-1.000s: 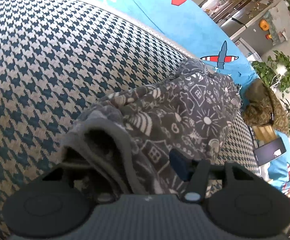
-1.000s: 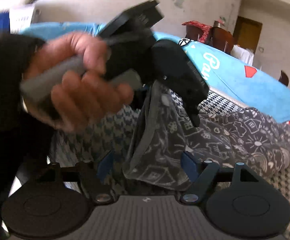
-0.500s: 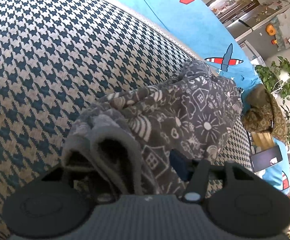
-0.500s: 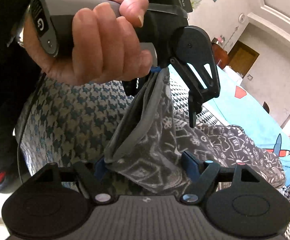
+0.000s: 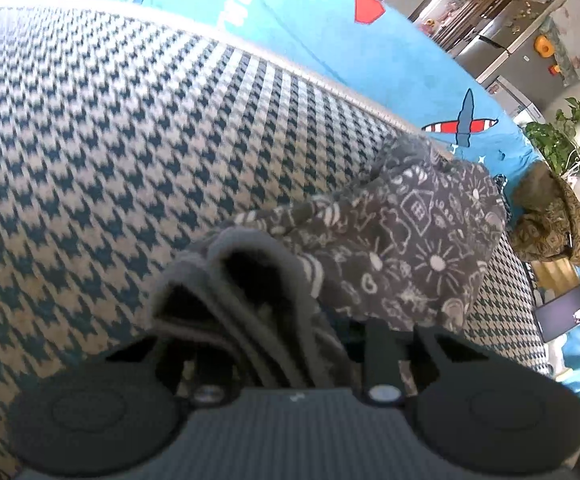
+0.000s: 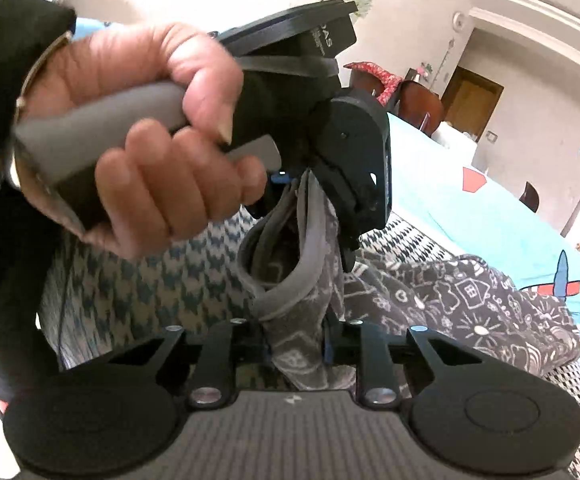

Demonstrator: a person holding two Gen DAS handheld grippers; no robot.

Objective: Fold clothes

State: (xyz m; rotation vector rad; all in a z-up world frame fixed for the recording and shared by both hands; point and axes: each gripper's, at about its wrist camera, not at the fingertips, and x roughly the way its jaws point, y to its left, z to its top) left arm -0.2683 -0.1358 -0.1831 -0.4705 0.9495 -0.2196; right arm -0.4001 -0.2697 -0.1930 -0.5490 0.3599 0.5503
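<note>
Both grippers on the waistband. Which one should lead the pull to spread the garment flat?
Probably right. The right gripper pinches the grey waistband nearest the garment bulk on the houndstooth cover. The left gripper holds the raised end as anchor.

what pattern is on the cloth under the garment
Blue-and-cream houndstooth cloth, clearest in the left wrist view.

Clamped in the right gripper (image 6: 295, 350): one end of the garment (image 6: 461, 308), rising from there to the left gripper (image 6: 309, 176), which pinches the hem above and ahead. Trailing away to the right of both grippers: the rest of the garment, heaped on the cushion (image 5: 138, 128). Gripped by a hand (image 6: 150, 148), left of the upper pinch: the handle. Beyond the cushion, farther ahead: a sheet (image 5: 290, 28). Far right, past the garment's end: a bundle (image 5: 553, 220) and plants (image 5: 569, 140).
</note>
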